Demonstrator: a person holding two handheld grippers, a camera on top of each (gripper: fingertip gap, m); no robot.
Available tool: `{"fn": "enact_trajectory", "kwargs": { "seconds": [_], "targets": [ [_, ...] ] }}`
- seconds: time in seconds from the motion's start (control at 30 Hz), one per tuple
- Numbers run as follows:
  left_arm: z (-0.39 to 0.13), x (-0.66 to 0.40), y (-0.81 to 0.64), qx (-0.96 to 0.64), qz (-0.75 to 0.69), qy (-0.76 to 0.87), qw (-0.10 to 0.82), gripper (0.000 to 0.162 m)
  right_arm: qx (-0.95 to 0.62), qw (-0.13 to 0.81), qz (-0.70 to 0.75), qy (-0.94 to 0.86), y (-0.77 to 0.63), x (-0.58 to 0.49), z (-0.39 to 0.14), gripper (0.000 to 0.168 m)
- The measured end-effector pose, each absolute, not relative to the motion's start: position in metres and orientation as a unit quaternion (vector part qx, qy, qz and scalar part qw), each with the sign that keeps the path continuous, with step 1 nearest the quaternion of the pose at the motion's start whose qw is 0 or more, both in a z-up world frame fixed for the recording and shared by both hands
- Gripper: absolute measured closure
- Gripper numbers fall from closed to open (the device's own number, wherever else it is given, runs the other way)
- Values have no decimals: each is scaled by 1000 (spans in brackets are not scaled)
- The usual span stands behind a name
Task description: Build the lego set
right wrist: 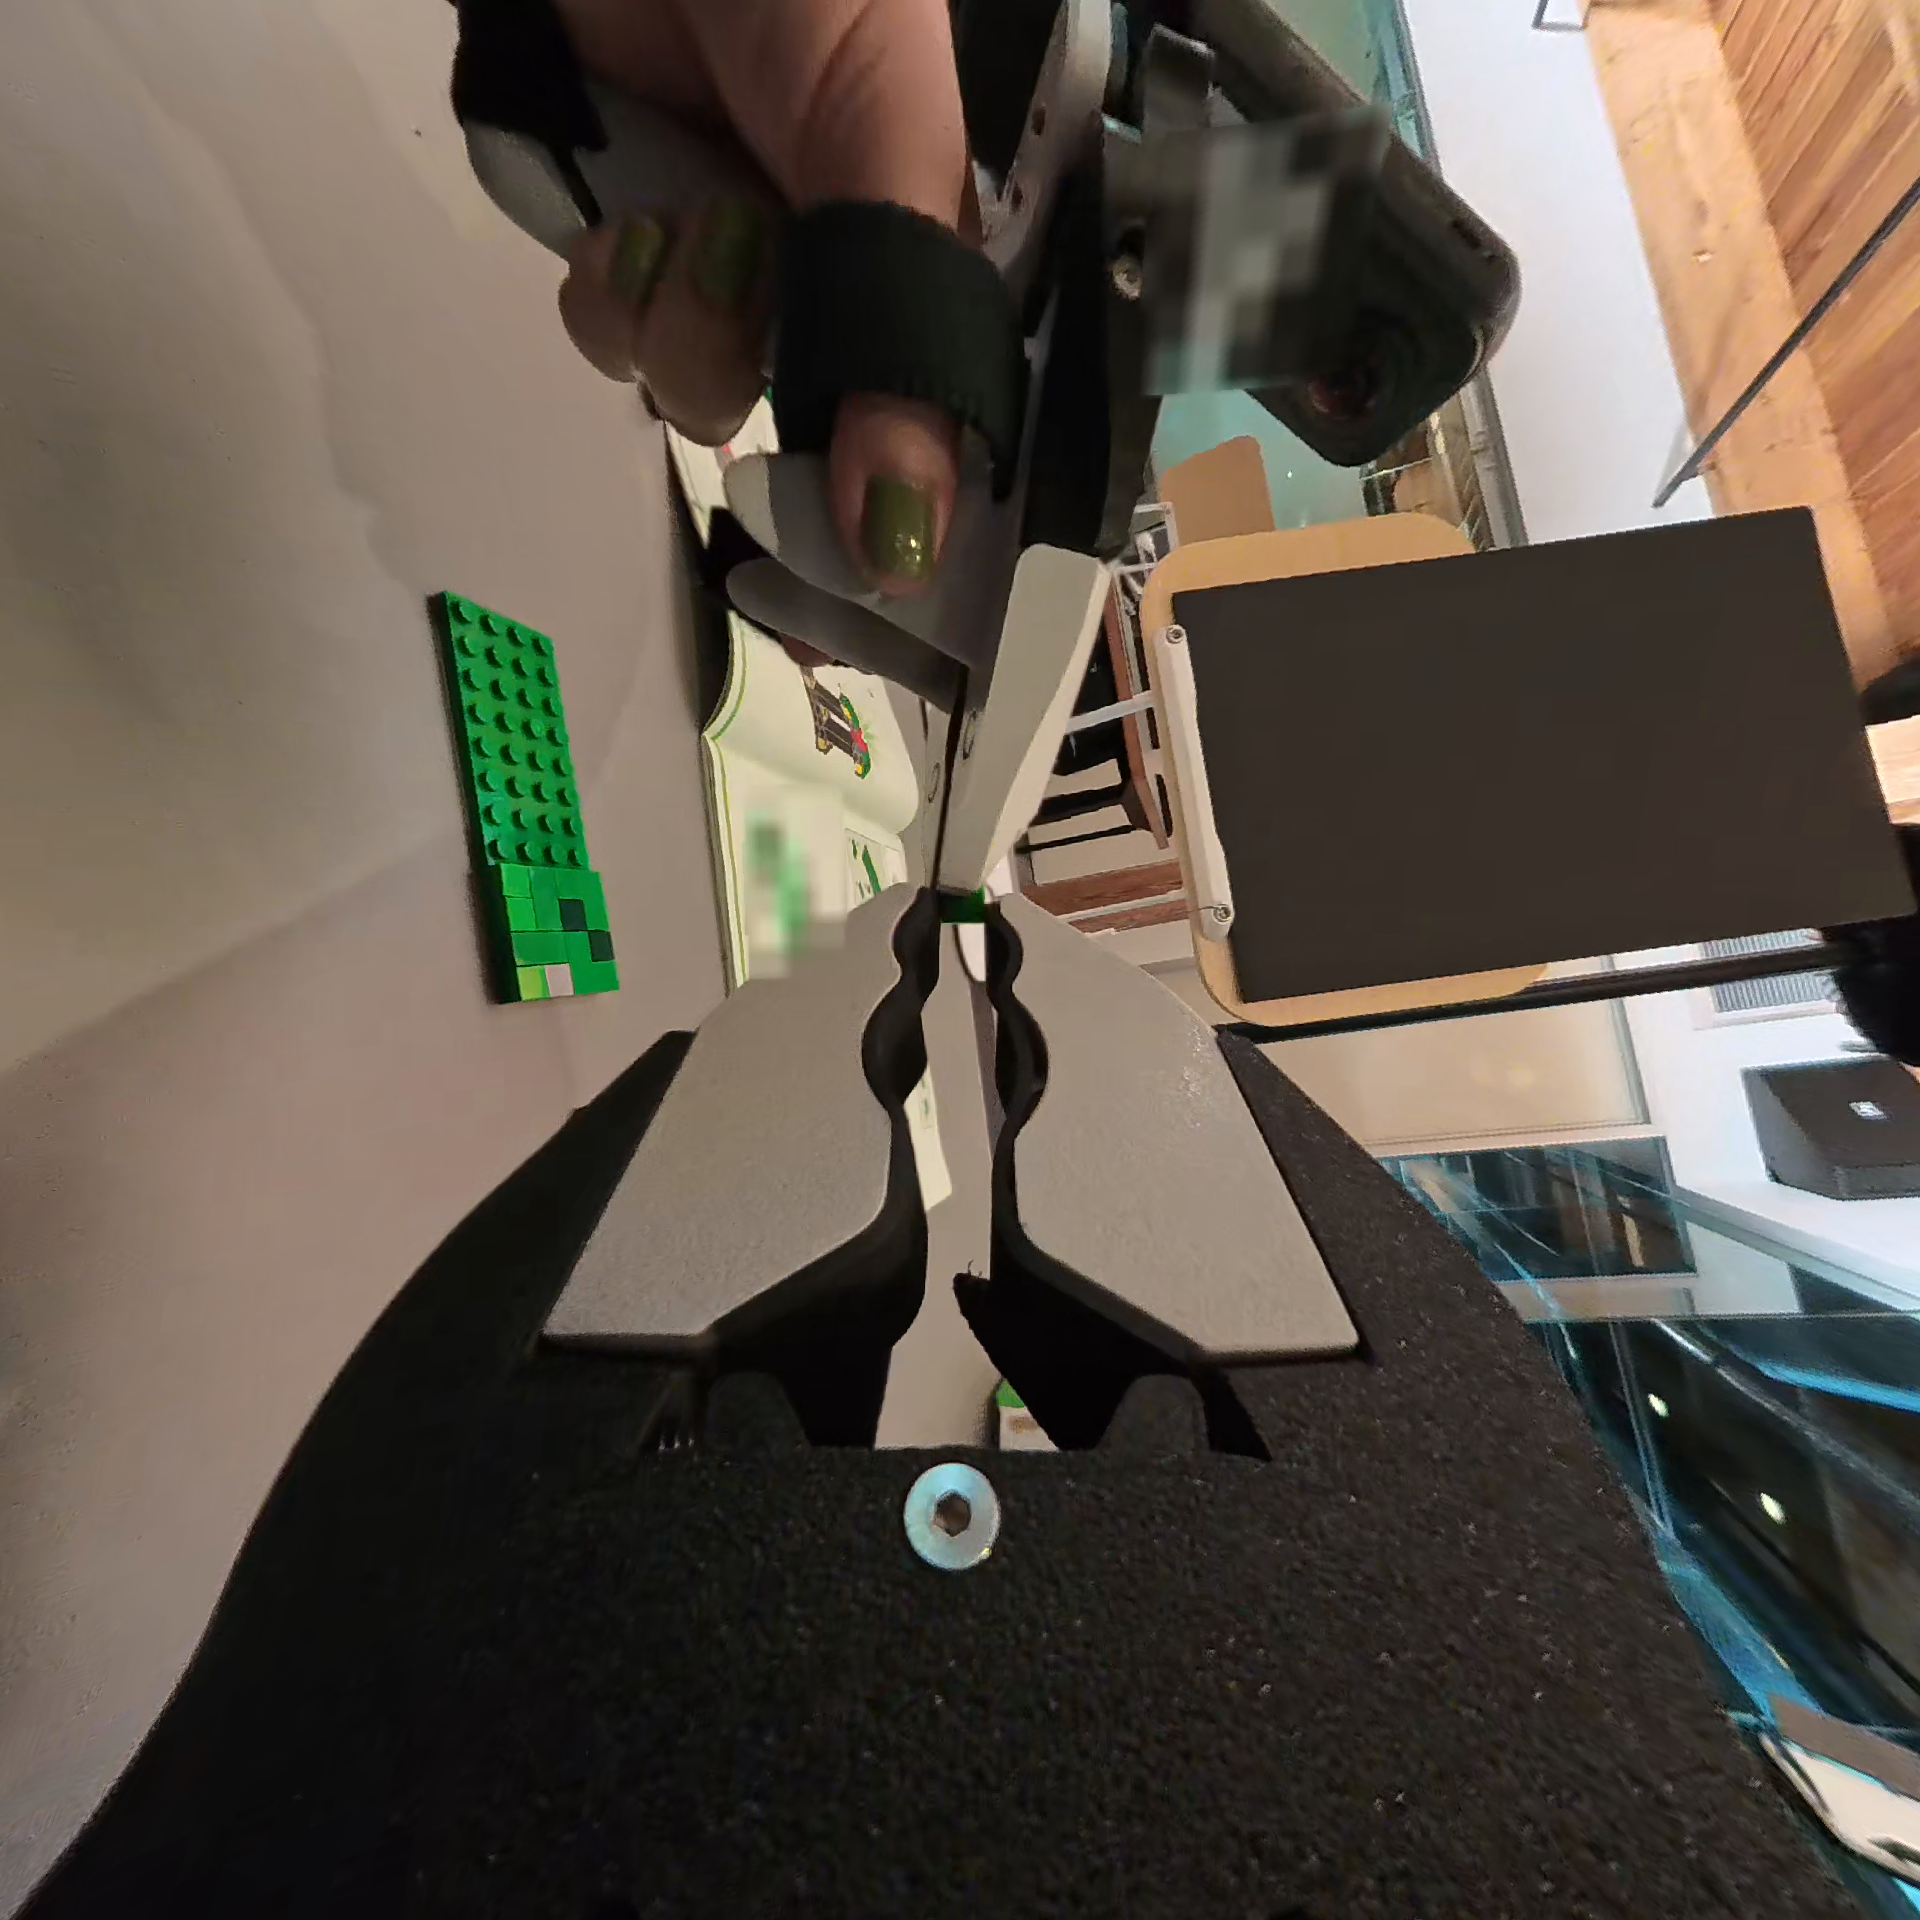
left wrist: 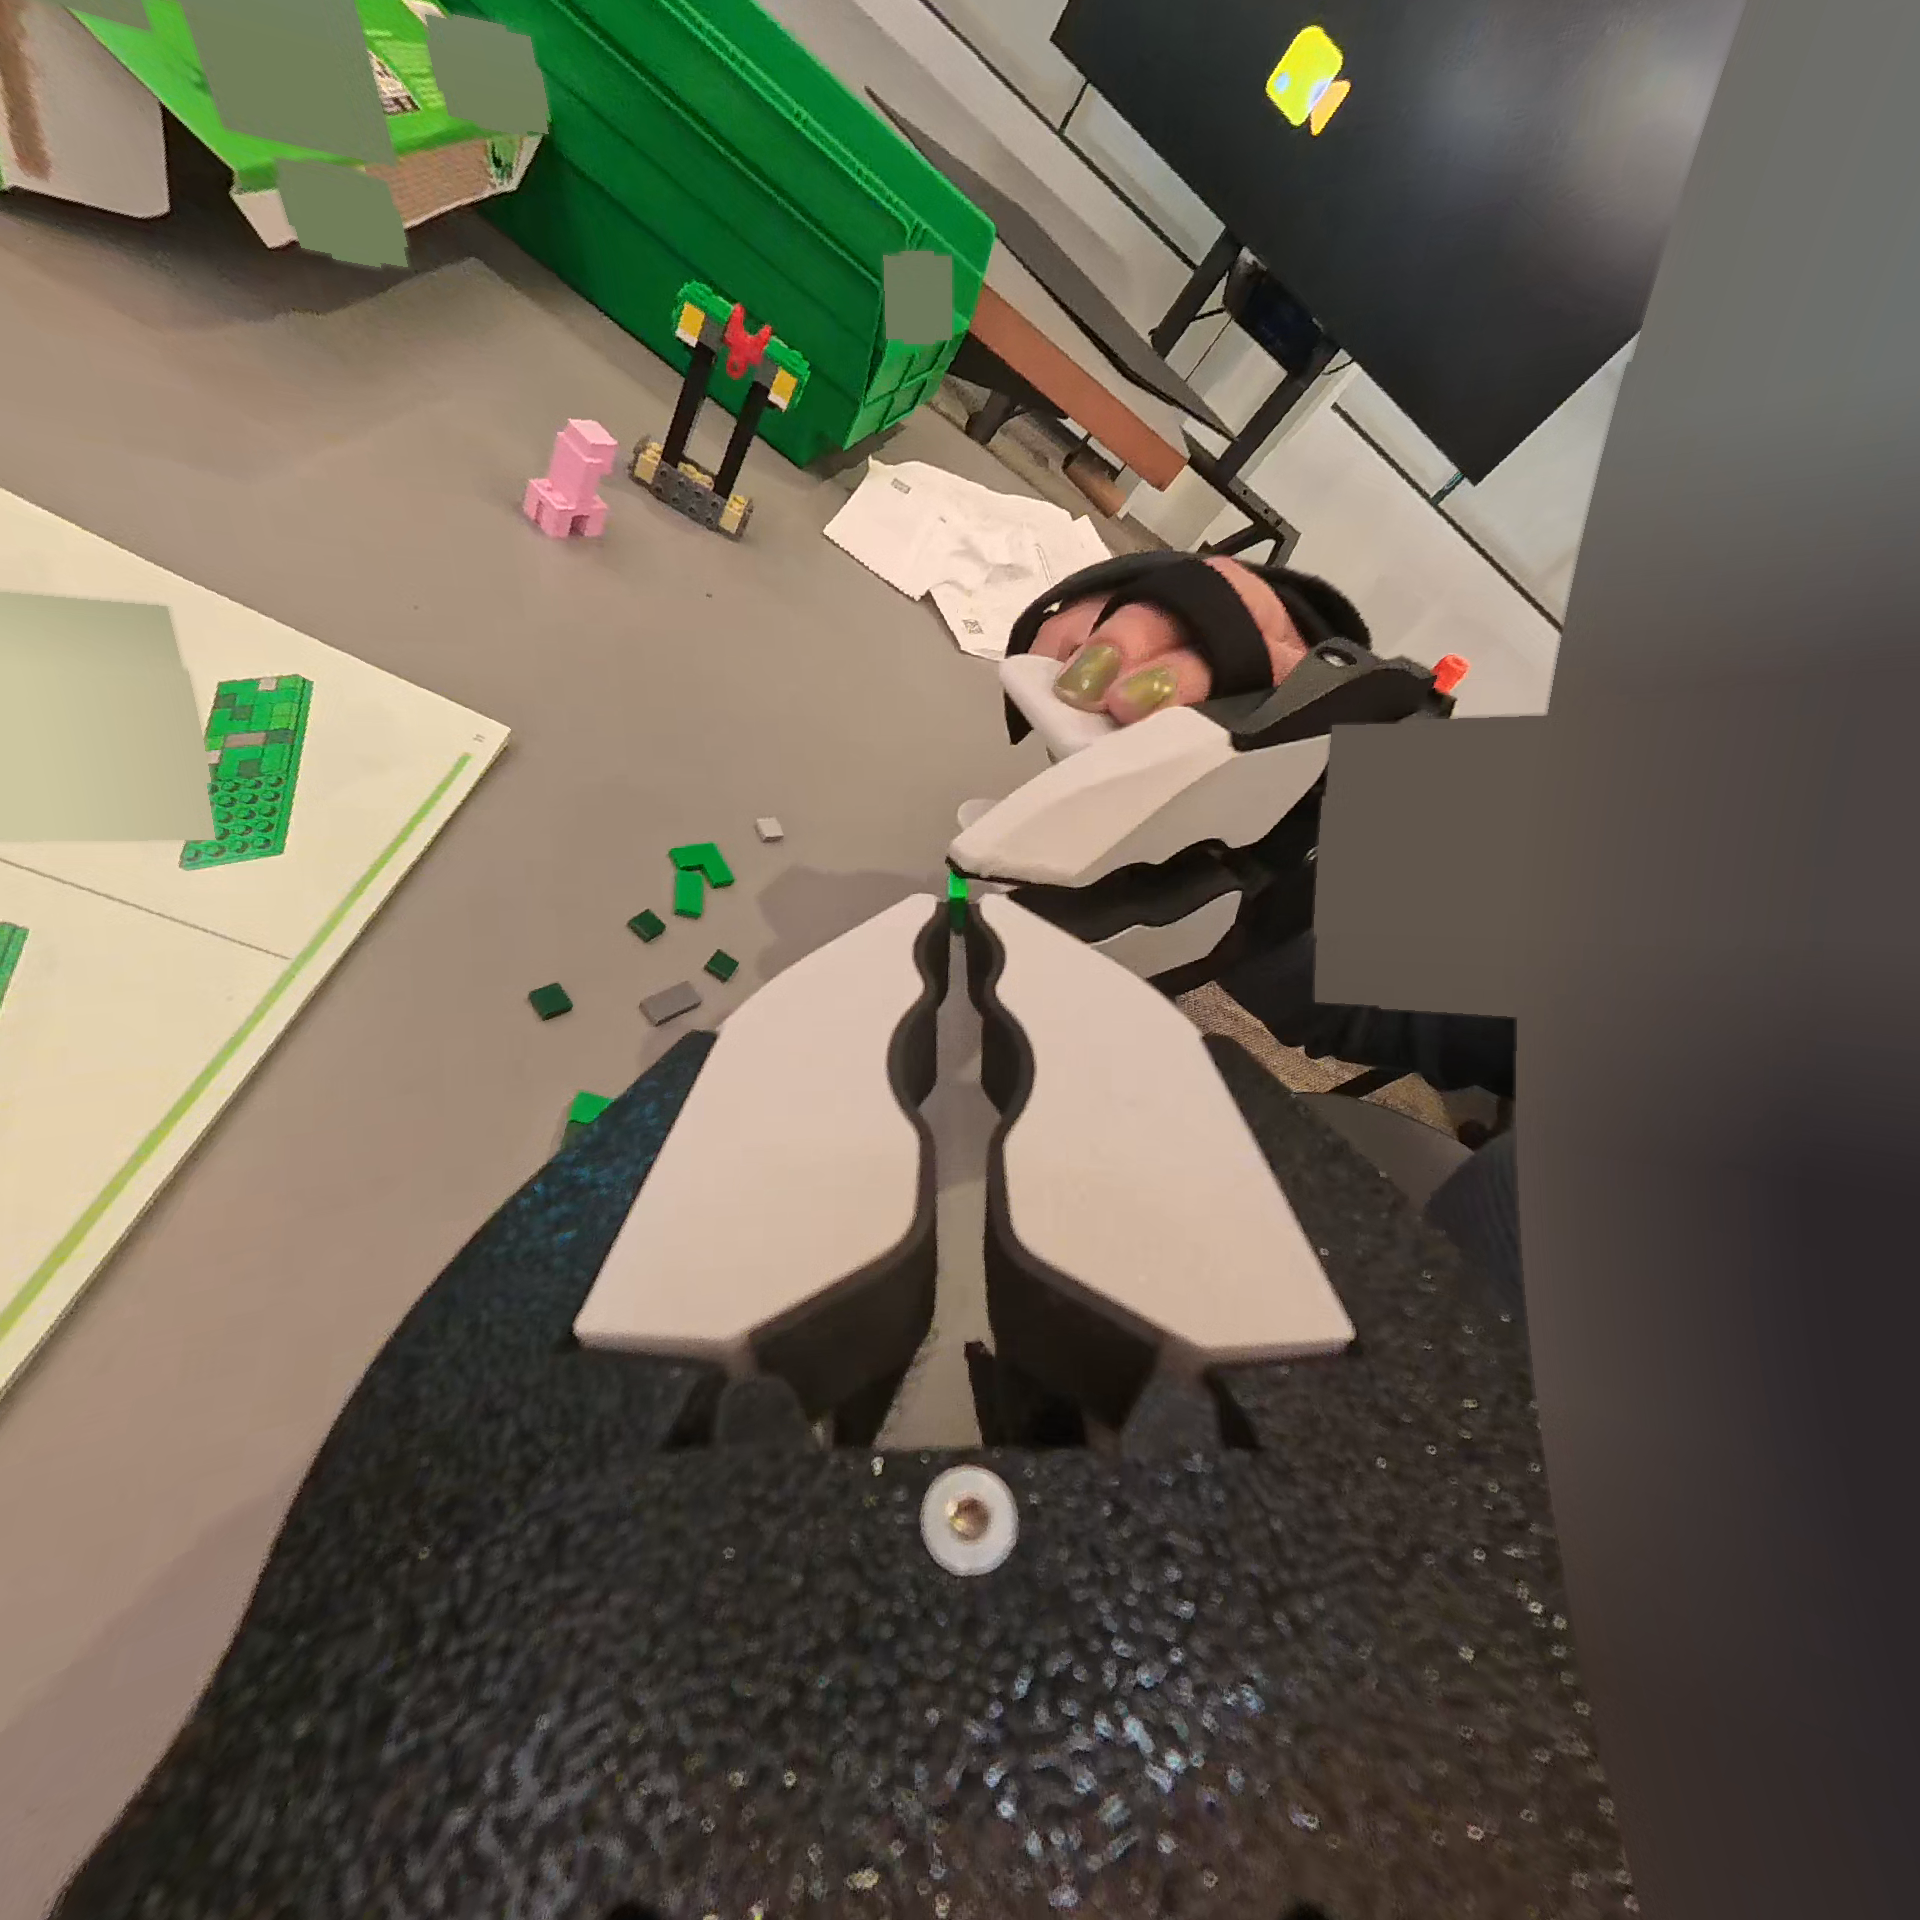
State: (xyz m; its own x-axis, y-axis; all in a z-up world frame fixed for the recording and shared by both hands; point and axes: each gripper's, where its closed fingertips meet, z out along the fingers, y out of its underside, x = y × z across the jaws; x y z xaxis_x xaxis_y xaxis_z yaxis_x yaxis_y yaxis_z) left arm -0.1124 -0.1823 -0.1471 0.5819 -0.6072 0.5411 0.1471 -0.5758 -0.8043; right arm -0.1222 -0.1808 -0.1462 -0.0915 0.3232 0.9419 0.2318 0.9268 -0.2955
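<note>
Passing a small green tile (left wrist: 957,889) between grippers above the table's right edge: my left gripper (left wrist: 954,914) and right gripper (right wrist: 961,906) both pinch it. I'd ease one open only once the other's hold feels square, then carry it to the green plate (right wrist: 520,790).

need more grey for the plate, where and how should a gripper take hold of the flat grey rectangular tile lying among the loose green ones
Grip the grey tile across its two long edges, coming straight down from above. It lies flat on the table, so only its thin sides offer purchase.
</note>
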Motion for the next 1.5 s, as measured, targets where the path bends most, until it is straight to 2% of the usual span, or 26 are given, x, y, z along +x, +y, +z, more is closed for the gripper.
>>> {"fn": "enact_trajectory", "kwargs": {
  "seconds": [0.13,0.2,0.23,0.37,0.5,0.83,0.93,1.07,1.27,1.5],
  "targets": [
    [-145,-111,-189,-760,-444,177,440,156,-204,634,61,-743,-182,-122,-146,161],
    [-151,-117,-195,-765,-429,199,437,135,-221,624,65,-747,-177,-121,-150,161],
    [-161,-125,-197,-779,-391,216,439,128,-228,618,66,-749,-174,-119,-153,161],
    [-215,-165,-203,-838,-178,316,408,119,-281,578,125,-756,-165,-116,-170,161],
    [-247,-174,-213,-855,-139,361,345,113,-322,549,172,-752,-155,-118,-180,161],
    [-262,-171,-213,-858,-137,390,305,115,-367,495,225,-754,-146,-120,-191,161],
    [-262,-173,-208,-857,-142,388,308,130,-378,490,236,-749,-139,-119,-191,161],
    [-261,-171,-200,-847,-146,404,315,130,-393,480,241,-746,-128,-115,-192,161],
    [-241,-165,-154,-816,-162,408,376,131,-420,454,246,-746,-101,-108,-193,161],
    [-253,-155,-113,-805,-162,446,357,131,-423,410,262,-765,-74,-113,-193,161]
  ]
}}
